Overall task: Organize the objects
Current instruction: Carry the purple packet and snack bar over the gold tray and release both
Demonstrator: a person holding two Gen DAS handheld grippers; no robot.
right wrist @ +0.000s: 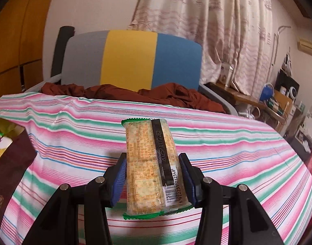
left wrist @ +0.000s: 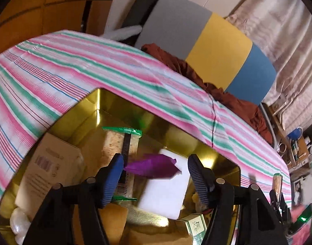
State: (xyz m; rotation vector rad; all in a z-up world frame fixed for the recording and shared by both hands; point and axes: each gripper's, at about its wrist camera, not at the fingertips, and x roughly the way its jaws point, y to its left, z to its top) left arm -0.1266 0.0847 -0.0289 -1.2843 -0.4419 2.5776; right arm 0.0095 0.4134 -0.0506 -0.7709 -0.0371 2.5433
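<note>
In the left wrist view an open gold tin (left wrist: pixel 196 140) lies on the striped cloth. My left gripper (left wrist: pixel 156 159) hangs over it, open. A purple wrapped piece (left wrist: pixel 154 166) lies loose in the gap between the blue pads (left wrist: pixel 113 179), above a white block (left wrist: pixel 166 196). A green-edged cracker packet (left wrist: pixel 117 140) and a cardboard box (left wrist: pixel 47 163) also lie in the tin. In the right wrist view my right gripper (right wrist: pixel 153 157) is shut on another green-edged cracker packet (right wrist: pixel 149 163), held upright above the cloth.
The pink, green and white striped cloth (right wrist: pixel 237 143) covers the table. Behind it stands a chair with a grey, yellow and blue back (right wrist: pixel 131 59) and a rust-red garment (right wrist: pixel 156 96). A dark maroon lid (right wrist: pixel 9 173) stands at the left. Cluttered shelves (right wrist: pixel 278 102) line the right.
</note>
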